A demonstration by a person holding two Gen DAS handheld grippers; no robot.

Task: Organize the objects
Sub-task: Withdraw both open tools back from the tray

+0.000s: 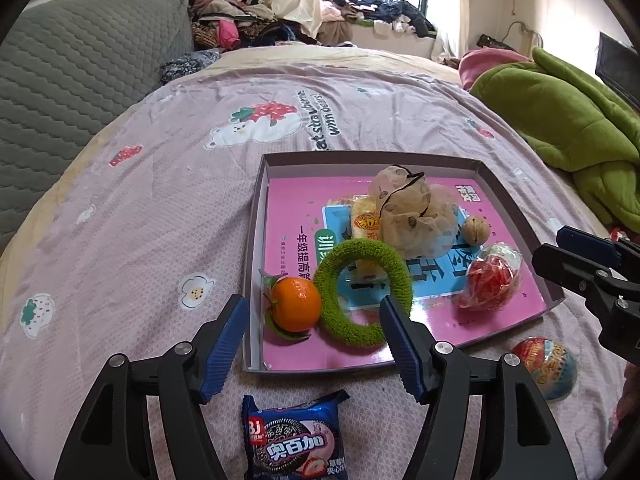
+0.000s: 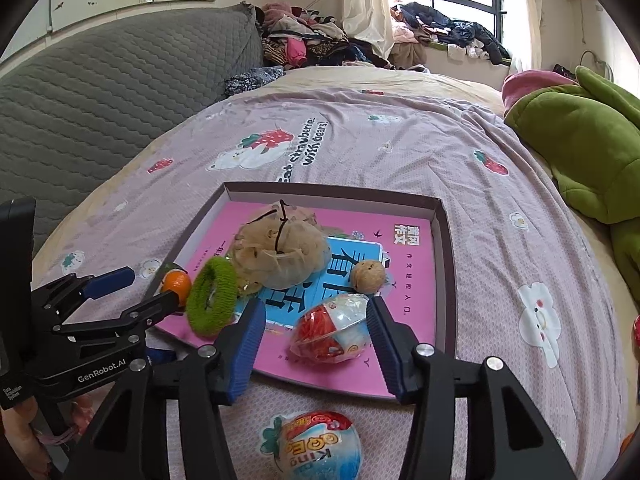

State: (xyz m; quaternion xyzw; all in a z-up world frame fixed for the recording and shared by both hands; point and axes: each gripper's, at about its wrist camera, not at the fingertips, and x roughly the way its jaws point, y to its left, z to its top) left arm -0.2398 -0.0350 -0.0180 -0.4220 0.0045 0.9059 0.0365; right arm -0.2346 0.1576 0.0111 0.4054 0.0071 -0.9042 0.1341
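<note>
Orange tangerine point(image 1: 296, 304) lies in tray point(image 1: 516, 204); both tongs gape.

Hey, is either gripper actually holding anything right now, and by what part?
Nothing is held. The left gripper and right gripper are both open; the wrapped egg lies free in the tray.

The bed sheet point(image 2: 360, 152) reads "Eat strawberries with bears!". The blue biscuit packet point(image 1: 296, 436) carries "BJ" and "奥百加". The left hand-held gripper point(image 2: 132, 288) is marked "GenRobot.AI". The wrapped egg point(image 2: 316, 446) on the bed shows "Kinder" letters upside down, only partly legible.
</note>
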